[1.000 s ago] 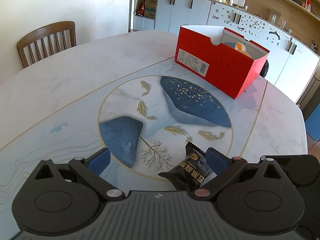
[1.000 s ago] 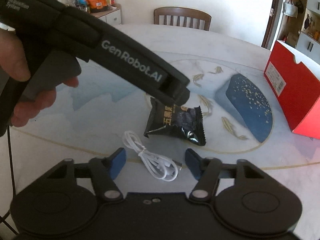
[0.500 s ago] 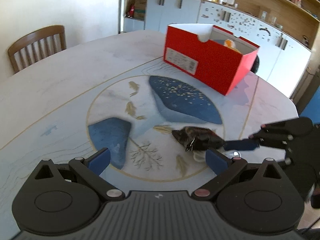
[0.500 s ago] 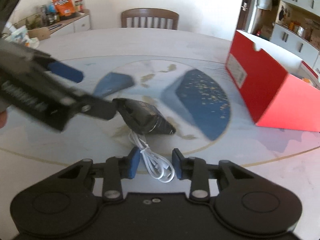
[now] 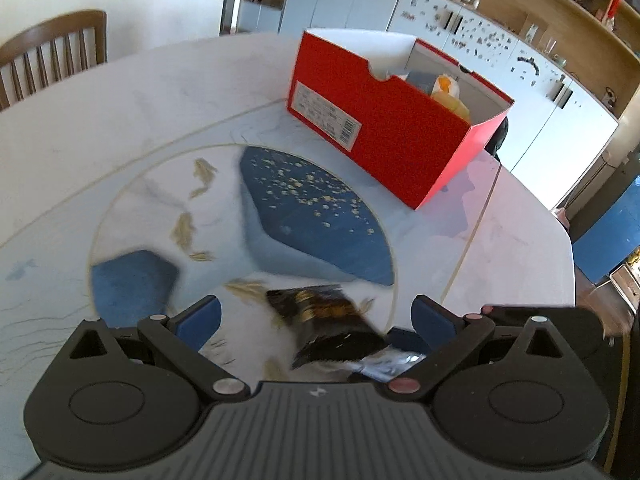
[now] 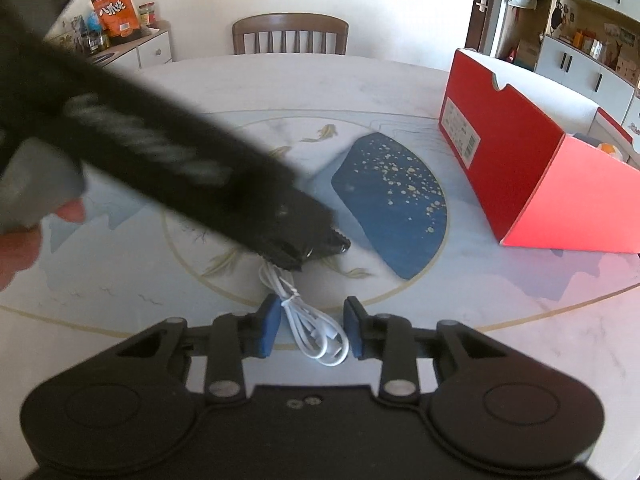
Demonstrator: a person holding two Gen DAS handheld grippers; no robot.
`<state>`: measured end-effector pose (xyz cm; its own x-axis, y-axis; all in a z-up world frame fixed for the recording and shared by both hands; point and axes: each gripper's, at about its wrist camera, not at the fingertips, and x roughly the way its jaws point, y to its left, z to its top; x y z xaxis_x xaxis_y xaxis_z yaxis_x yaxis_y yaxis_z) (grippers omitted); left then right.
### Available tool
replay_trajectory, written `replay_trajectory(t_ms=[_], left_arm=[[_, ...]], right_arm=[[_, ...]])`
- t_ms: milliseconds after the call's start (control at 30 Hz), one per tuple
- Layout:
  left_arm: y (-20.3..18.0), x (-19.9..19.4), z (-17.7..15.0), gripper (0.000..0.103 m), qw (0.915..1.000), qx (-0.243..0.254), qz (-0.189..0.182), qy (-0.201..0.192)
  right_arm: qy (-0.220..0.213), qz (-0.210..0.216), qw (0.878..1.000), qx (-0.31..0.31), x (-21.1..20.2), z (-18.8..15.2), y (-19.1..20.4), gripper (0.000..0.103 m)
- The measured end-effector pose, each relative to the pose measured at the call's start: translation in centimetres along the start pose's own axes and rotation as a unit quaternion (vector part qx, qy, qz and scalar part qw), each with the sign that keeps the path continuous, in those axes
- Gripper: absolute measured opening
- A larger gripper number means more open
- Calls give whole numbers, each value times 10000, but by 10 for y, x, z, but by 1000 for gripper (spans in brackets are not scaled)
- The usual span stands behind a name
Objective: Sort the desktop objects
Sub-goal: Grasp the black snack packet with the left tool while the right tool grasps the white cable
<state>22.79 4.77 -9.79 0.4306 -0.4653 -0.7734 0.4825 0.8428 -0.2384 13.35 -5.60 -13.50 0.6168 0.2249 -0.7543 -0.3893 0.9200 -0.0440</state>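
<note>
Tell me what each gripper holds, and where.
Left gripper: nothing, open around snack packet. Right gripper brackets the white cable across its loops; grip unclear.

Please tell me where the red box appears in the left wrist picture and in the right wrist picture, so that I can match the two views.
Left wrist view: the red box stands on the table, upper centre-right, its open top showing.
Right wrist view: the red box is at the right edge, far side of the table.
Shared landmark: the dark blue gold-speckled patch on the table, beside the box.
</note>
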Motion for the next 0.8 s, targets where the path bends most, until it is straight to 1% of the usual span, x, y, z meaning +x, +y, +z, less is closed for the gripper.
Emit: replay_trajectory(t_ms=[67,100,167,267,300,367,433,567,800], left_arm=[[-6,6,6,101,10000,-43,21,87],[-8,11,8,98,9998,-49,69,170],[-12,19,10,85,9993,-2,168,340],[-14,26,9,73,9983,69,302,498],[-14,28,8,70,9981,94,320,524],[-15,31,7,55,9976,131,353,584],[-15,32,6,46,9973,127,407,596],[-13,29,6,39,9975,120,425,558],[4,13,4,38,9977,-216,550,342]], right_arm=[[-17,14,10000,-5,0,-1,0,34],[-21,18,10000,-3,0,-1,0,34],[-26,33,10000,-9,-1,-1,0,33],[-28,67,10000,-29,-1,-2,0,33],[-28,81,10000,-40,-1,-2,-1,33],[-32,107,9999,-64,-2,-2,-1,33],[-34,125,9999,-92,-1,-2,-2,32],[-44,149,9995,-259,-2,-1,0,32],[-43,119,9997,-225,-3,-1,-6,29]])
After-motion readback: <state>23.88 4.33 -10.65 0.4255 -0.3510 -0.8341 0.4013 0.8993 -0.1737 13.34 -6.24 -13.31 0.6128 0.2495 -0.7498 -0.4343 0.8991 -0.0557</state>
